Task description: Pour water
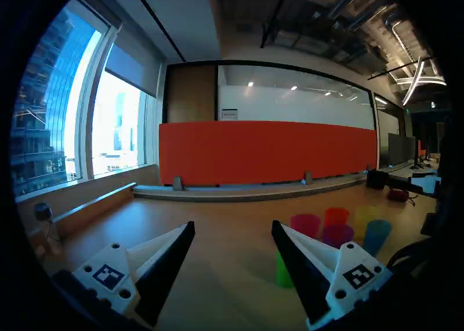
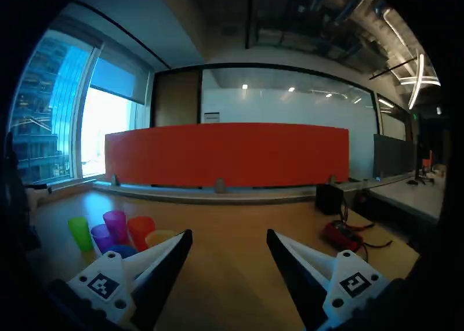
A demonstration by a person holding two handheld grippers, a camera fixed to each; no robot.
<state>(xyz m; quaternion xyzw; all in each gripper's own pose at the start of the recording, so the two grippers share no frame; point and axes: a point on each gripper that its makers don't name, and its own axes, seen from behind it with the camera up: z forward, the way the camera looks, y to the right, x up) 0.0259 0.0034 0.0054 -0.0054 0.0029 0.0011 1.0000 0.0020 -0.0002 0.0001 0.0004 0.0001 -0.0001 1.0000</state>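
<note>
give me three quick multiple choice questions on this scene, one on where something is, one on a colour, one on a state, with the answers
1. In the left gripper view, where does the cluster of cups stand?
A) on the window ledge
B) on the table, beside that view's right-hand finger
C) on the floor

2. What colour is the divider panel at the far end of the table?
A) green
B) white
C) orange-red

3. How do the left gripper and right gripper stand?
A) both open, holding nothing
B) both shut on cups
C) one shut on a cup, one open

Answers:
1 B: the cups sit on the wood right by that finger.
2 C: the panel is one plain orange-red band.
3 A: each view shows a wide gap between its fingers with only table behind it.
</note>
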